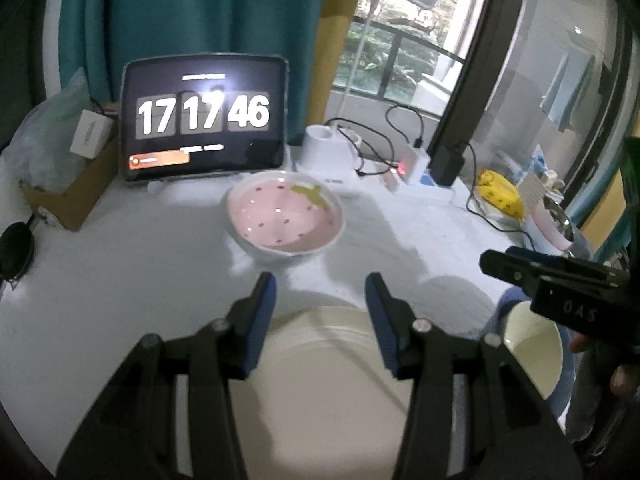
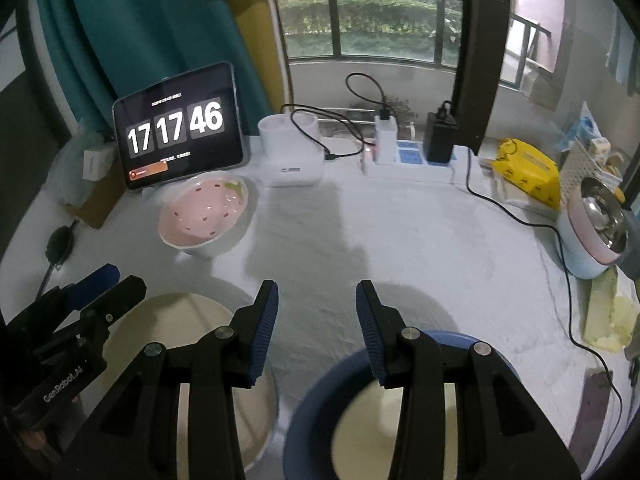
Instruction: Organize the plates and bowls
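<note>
A pink strawberry-pattern bowl (image 1: 285, 216) sits on the white table in front of the tablet; it also shows in the right wrist view (image 2: 202, 210). A cream plate (image 1: 320, 380) lies under my open, empty left gripper (image 1: 321, 286); it shows in the right wrist view (image 2: 192, 320) too. A blue bowl with a cream inside (image 2: 360, 416) lies under my open, empty right gripper (image 2: 317, 294); it appears at the right of the left wrist view (image 1: 532, 344). The right gripper's body (image 1: 560, 280) hovers over it.
A tablet (image 1: 204, 118) showing a clock stands at the back. A white box (image 2: 290, 152), a power strip with chargers and cables (image 2: 416, 152), a yellow pack (image 2: 528, 170) and a pink pot with metal bowls (image 2: 596, 224) line the back and right. A cardboard box (image 1: 76, 196) stands at the left.
</note>
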A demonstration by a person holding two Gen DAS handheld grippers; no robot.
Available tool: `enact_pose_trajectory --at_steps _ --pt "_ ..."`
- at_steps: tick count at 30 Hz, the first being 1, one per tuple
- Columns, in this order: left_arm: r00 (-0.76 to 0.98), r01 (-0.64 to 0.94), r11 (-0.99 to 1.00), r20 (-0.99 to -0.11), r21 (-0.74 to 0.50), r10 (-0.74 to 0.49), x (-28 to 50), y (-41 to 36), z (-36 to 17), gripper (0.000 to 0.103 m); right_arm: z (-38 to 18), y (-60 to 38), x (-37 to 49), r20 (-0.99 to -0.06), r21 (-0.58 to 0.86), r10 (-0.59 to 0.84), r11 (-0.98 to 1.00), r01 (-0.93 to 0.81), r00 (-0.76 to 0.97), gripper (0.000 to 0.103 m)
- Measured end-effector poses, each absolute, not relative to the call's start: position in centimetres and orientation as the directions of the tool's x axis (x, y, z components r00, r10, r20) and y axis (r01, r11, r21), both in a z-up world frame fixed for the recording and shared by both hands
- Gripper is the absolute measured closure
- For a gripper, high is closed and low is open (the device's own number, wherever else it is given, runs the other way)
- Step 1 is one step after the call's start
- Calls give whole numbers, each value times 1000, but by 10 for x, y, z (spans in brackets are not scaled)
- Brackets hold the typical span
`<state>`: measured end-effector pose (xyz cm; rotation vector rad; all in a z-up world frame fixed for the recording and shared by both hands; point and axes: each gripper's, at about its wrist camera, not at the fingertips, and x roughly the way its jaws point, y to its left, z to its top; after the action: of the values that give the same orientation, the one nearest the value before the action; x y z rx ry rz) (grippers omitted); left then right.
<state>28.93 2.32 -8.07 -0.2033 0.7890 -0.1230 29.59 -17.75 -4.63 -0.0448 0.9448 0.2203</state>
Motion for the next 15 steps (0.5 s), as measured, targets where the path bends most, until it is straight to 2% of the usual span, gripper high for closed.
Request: enact_pose_trajectory --at_steps 15 --pt "684 12 978 -712 -208 -159 336 66 -95 55 -66 -131 349 -831 100 219 963 -250 511 60"
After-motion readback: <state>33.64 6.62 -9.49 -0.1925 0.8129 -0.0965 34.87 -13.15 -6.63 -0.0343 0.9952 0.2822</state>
